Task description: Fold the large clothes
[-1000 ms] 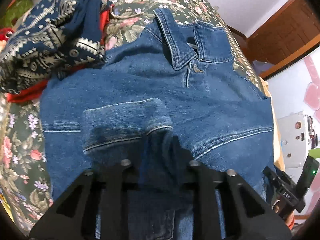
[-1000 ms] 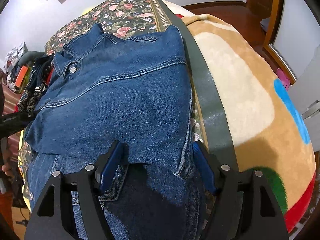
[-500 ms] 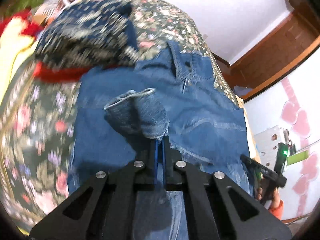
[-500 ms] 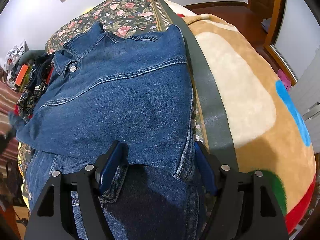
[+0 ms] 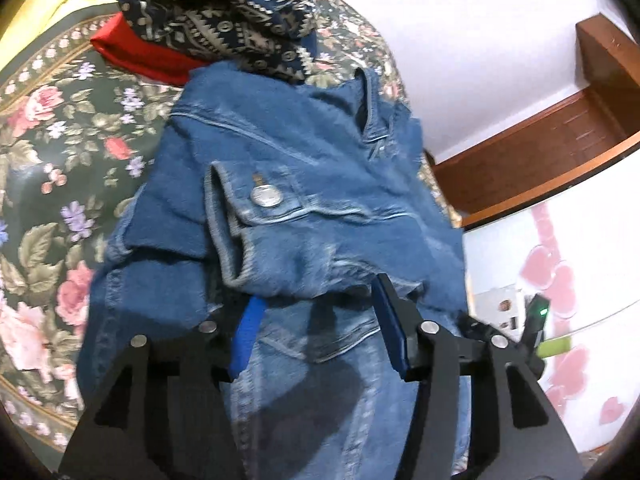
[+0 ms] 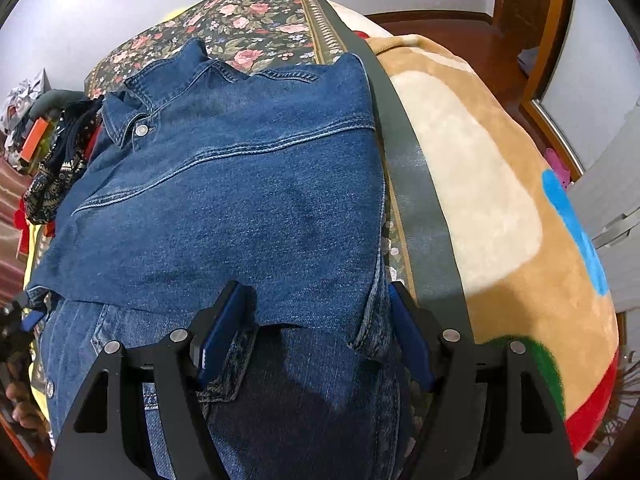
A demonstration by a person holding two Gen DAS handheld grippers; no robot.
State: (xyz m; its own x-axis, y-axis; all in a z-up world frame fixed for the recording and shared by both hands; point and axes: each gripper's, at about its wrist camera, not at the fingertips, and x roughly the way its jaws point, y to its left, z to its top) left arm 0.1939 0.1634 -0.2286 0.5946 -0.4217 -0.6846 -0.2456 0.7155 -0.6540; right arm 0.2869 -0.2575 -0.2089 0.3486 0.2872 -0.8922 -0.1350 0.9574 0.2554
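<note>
Left gripper: jaws just opening, standing apart, sleeve cuff lying loose ahead.
Right gripper: jaws standing wide over denim, gripping nothing.
Denim jacket: lying on floral bedspread, beside patterned cloth.

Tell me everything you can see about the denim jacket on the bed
The denim jacket is mid-blue with lighter double seams, a collar and metal snap buttons. It lies on the floral bedspread, its sleeves folded in over the body. One cuff, with a silver button, rests bunched just ahead of the left gripper, whose jaws have just been opening and no longer pinch it. The right gripper stands open astride the jacket's right edge. A patterned navy garment touches the collar end.
</note>
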